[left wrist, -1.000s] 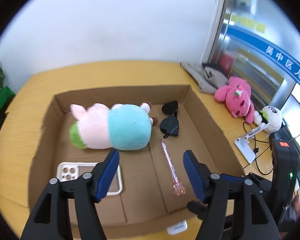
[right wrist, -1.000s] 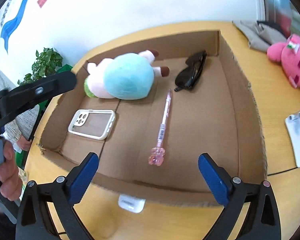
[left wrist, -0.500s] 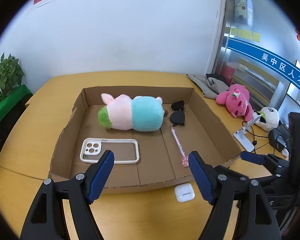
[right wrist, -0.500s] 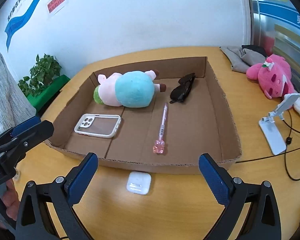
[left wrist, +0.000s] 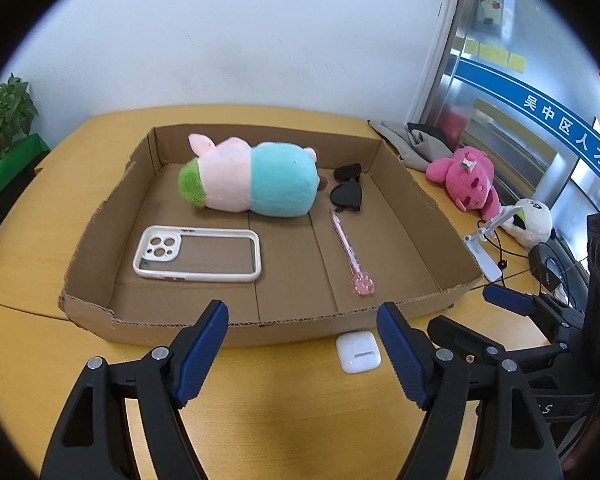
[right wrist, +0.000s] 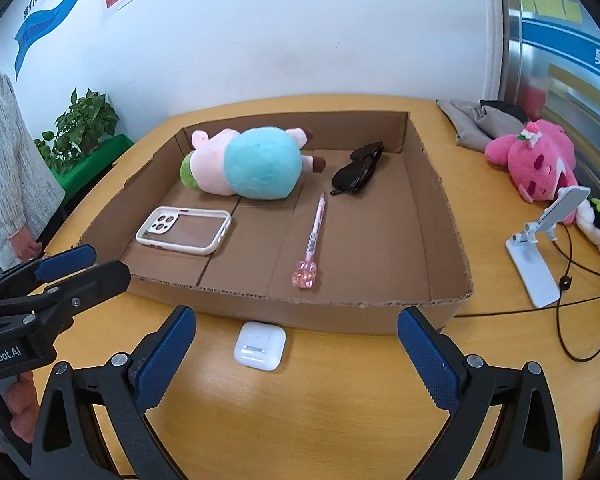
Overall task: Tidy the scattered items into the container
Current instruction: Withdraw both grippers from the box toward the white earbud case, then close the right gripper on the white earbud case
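The shallow brown cardboard tray [left wrist: 420, 208] holds a soft pink-and-turquoise plush pig [left wrist: 252, 180], black sunglasses [left wrist: 347, 192], a slim pink pen [left wrist: 346, 246] and a clear white-rimmed phone case [left wrist: 198, 254]. Both grippers have backed out of the tray; the left gripper [left wrist: 302, 354] and right gripper [right wrist: 296, 356] hang released, empty. The glossy white earbud case [right wrist: 260, 345] sits on the yellow table [right wrist: 340, 400], just outside the tray's front wall.
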`<state>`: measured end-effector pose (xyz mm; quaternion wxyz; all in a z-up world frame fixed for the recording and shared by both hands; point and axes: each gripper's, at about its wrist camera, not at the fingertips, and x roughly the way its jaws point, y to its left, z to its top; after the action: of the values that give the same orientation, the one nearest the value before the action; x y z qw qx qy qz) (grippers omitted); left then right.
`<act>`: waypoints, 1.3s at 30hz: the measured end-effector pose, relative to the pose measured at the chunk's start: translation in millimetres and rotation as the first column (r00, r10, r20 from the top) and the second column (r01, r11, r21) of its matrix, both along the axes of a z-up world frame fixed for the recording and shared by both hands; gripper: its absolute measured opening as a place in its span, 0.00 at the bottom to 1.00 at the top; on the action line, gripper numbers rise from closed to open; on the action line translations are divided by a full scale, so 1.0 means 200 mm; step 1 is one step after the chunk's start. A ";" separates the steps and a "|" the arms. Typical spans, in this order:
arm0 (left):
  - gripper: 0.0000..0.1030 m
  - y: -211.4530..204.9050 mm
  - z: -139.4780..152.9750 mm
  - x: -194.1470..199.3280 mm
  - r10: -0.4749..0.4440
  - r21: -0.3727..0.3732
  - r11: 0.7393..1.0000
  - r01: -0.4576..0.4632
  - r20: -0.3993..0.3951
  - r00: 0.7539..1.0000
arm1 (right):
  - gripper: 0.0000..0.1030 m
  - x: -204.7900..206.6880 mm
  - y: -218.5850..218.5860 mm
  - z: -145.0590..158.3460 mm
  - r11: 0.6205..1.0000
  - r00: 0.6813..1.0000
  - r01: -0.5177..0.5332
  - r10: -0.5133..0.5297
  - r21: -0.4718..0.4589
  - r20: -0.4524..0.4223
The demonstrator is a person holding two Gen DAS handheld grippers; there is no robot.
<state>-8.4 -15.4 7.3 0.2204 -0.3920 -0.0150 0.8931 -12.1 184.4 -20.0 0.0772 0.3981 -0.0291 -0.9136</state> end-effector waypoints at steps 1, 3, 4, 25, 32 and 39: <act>0.75 0.00 -0.01 0.00 -0.004 0.004 1.000 0.004 0.009 1.000 | 0.99 0.00 0.00 -0.02 1.000 1.000 -0.006 0.006 -0.008 0.007; 0.75 0.01 -0.04 -0.01 -0.020 0.006 1.000 0.020 0.037 0.999 | 0.99 0.01 0.02 -0.06 1.000 1.000 -0.015 0.015 -0.024 0.015; 0.75 0.02 -0.06 -0.02 -0.032 0.006 0.999 0.031 0.053 0.998 | 0.99 0.02 0.03 -0.09 0.999 1.000 -0.020 0.021 -0.032 0.020; 0.75 0.01 -0.23 -0.01 -0.087 -0.027 0.995 0.093 0.178 0.980 | 0.68 -0.08 -0.27 -0.47 0.990 0.986 -0.143 0.141 0.019 0.088; 0.74 0.05 -0.30 -0.02 -0.115 -0.026 0.992 0.123 0.209 0.971 | 0.49 -0.05 -0.25 -0.47 0.985 0.982 -0.173 0.170 0.026 0.083; 0.73 0.15 -0.39 -0.01 -0.181 -0.058 0.978 0.202 0.258 0.949 | 0.48 0.08 -0.21 -0.47 0.982 0.980 -0.190 0.190 0.002 0.061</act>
<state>-10.3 13.6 -69.9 0.2857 -0.5103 0.0324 0.8105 3.5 142.1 -114.3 0.1617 0.4269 0.0102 -0.8897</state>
